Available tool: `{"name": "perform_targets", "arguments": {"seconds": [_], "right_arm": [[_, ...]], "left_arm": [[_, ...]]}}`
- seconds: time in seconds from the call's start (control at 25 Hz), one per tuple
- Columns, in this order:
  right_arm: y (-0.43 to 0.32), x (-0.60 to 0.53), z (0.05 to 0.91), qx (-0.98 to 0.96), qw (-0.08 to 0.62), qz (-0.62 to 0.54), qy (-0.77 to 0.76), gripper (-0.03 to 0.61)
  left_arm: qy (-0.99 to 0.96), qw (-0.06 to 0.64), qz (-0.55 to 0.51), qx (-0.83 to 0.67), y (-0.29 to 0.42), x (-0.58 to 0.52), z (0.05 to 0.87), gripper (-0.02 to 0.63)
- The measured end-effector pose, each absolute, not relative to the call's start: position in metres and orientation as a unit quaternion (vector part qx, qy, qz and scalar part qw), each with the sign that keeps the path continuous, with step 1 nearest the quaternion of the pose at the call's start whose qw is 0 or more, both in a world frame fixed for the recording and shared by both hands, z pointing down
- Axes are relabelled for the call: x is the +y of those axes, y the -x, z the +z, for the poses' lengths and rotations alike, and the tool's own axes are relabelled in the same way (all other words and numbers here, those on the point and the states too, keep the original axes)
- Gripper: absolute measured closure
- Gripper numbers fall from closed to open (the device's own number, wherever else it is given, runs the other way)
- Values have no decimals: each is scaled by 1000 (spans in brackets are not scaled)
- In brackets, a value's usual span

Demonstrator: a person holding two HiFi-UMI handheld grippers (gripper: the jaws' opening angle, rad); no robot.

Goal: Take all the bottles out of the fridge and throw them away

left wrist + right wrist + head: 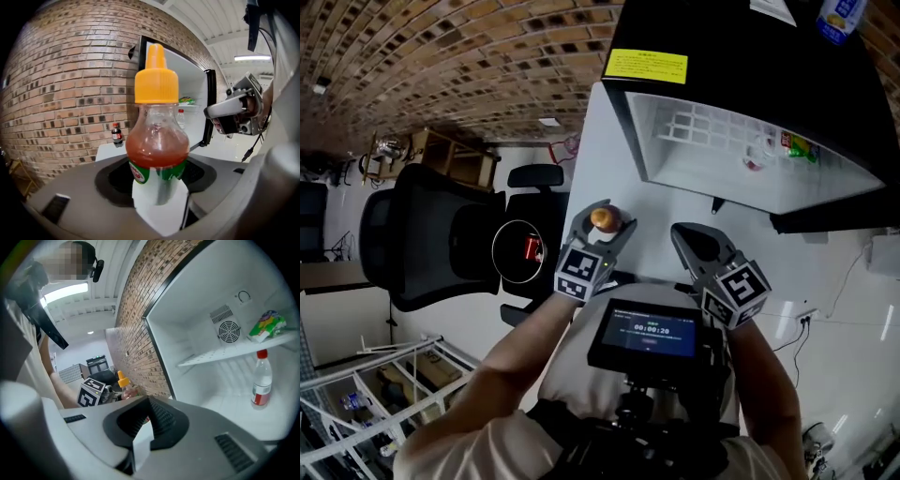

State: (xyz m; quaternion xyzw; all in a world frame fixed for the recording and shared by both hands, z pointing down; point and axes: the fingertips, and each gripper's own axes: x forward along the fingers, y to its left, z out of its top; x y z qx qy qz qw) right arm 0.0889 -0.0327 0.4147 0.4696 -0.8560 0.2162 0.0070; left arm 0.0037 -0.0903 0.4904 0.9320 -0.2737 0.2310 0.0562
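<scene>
Bottle, bulbous clear plastic, yellow-capped

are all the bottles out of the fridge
No, a red-capped bottle stands inside the open fridge.

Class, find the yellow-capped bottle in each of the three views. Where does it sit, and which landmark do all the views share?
Head view: bottle, just above centre.
Left gripper view: bottle, centre, large, cap uppermost.
Right gripper view: bottle, small, left of centre, lower half.
Shared landmark: the open fridge, seen in all three.
</scene>
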Motion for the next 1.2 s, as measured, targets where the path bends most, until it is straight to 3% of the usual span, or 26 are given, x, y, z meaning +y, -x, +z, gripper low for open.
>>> {"name": "perform_targets", "arguments": {"seconds": [1.2], "right_arm": [[108,-84,451,-916,86,241,-309,577]], "left_arm": [[-827,158,250,-478,273,-113,546,330]]}}
